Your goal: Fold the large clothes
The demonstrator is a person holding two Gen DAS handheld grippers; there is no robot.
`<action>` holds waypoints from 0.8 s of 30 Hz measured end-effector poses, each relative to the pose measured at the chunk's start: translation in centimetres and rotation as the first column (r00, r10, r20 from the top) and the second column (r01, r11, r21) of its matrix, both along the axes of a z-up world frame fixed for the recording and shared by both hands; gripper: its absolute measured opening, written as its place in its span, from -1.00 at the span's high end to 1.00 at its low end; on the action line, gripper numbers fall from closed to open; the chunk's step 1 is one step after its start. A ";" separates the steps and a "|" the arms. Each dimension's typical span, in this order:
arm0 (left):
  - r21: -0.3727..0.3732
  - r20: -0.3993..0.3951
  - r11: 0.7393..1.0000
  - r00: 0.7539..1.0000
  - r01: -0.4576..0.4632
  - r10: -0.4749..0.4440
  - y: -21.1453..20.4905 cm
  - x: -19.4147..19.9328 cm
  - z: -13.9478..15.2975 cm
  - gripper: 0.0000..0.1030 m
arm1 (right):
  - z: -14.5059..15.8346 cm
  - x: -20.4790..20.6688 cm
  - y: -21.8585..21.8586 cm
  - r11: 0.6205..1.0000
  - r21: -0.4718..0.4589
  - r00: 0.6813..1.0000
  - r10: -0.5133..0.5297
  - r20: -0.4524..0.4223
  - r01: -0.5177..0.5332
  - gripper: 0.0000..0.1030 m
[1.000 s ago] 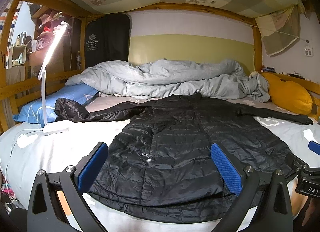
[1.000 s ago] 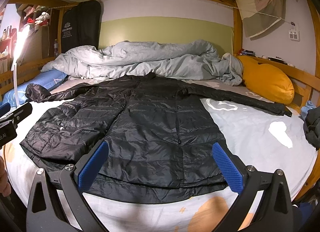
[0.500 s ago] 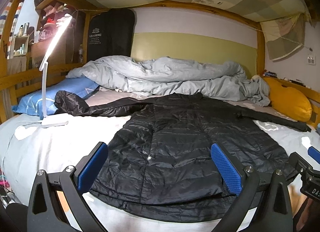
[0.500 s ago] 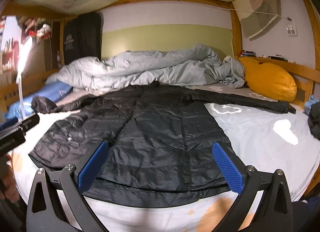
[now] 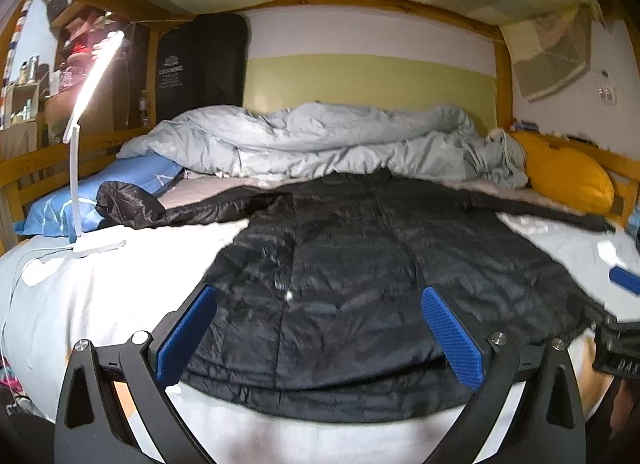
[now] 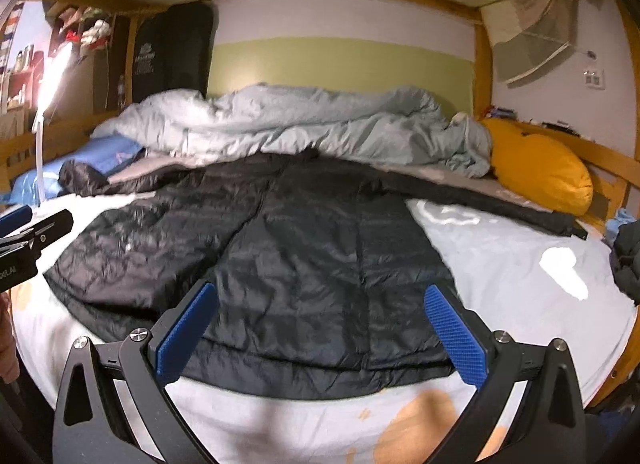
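Here, black puffer jacket (image 5: 340, 284) lies spread flat on the bed (image 5: 112, 288), hem toward the near edge, sleeves run out to far left and far right, presumably laid open so the folds can start clean. Left gripper (image 5: 318, 332) and right gripper (image 6: 320, 330) hover side by side over the near hem, jaws spread wide, pinching nothing. Crumpled grey duvet (image 6: 304, 124) sits at the far end, clear of the jacket's body.
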State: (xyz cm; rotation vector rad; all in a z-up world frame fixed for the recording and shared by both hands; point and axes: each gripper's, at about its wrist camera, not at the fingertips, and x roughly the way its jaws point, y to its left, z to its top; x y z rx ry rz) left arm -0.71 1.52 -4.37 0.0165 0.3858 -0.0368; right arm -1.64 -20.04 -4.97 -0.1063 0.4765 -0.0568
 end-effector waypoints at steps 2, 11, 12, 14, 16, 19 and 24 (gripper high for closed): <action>0.031 -0.025 0.999 1.000 0.010 -0.009 -0.3 -0.1 -1.3 -1.00 | -0.6 0.1 0.0 1.000 -0.010 1.000 0.006 -0.020 -0.006 -1.00; 0.049 -0.039 0.999 0.999 -0.018 0.020 0.0 -0.5 -3.0 -0.94 | -1.5 -0.7 -1.1 1.000 0.000 1.000 -0.004 -0.023 0.004 -1.00; 0.045 -0.037 0.999 0.999 -0.020 0.022 0.1 -0.6 -2.8 -0.94 | -1.3 -0.8 -1.2 1.000 0.005 1.000 -0.006 -0.016 0.006 -1.00; 0.037 -0.029 0.999 0.999 -0.020 0.021 0.2 -0.8 -2.5 -0.94 | -1.0 -0.9 -1.2 1.000 0.011 1.000 -0.004 -0.005 0.004 -1.00; 0.035 -0.020 0.999 1.000 -0.018 0.018 0.3 -0.9 -2.0 -0.94 | -0.7 -1.1 -1.0 1.000 0.010 1.000 0.003 0.005 -0.003 -1.00; 0.042 -0.008 0.999 1.000 -0.012 0.012 0.1 -1.3 -1.6 -0.94 | -0.7 -1.2 -0.4 1.000 -0.005 1.000 0.027 0.004 -0.027 -1.00; 0.065 -0.024 0.998 1.000 -0.004 0.005 -0.2 -1.3 -1.8 -0.97 | -1.1 -1.3 0.2 0.999 -0.029 0.999 0.045 -0.012 -0.045 -0.96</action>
